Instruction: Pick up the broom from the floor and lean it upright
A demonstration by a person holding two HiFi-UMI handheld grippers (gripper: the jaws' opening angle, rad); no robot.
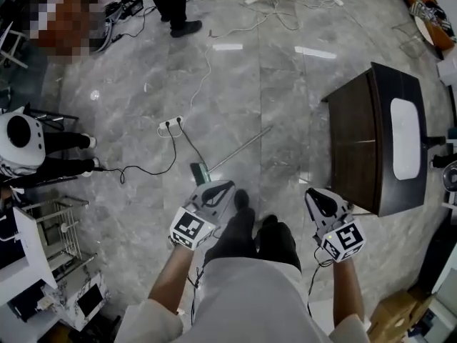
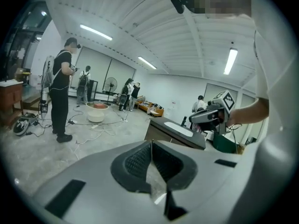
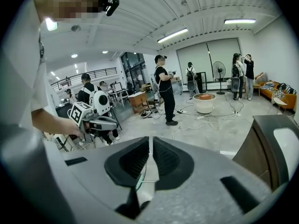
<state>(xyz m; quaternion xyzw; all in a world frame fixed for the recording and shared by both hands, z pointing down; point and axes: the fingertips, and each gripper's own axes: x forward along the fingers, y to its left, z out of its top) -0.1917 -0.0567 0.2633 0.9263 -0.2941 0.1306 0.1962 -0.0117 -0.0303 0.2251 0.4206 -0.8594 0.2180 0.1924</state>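
Note:
The broom lies flat on the grey marble floor, its thin metal handle (image 1: 239, 148) running up to the right from a small green head (image 1: 198, 171). My left gripper (image 1: 223, 186) hovers just below the green head, jaws shut and holding nothing; its own view shows the pads (image 2: 140, 160) pressed together. My right gripper (image 1: 314, 194) is off to the right of my feet, beside the dark cabinet, also shut and holding nothing (image 3: 149, 148). A sliver of green (image 3: 137, 183) shows under its jaws. Each gripper sees the other: the right gripper (image 2: 212, 115), the left gripper (image 3: 93, 120).
A dark cabinet (image 1: 357, 141) with a white tray on top stands right of the broom. A power strip (image 1: 171, 124) and cables trail over the floor left of the handle. A person (image 1: 175, 6) stands farther off, another sits at the left (image 1: 43, 152), near a white rack (image 1: 57, 234).

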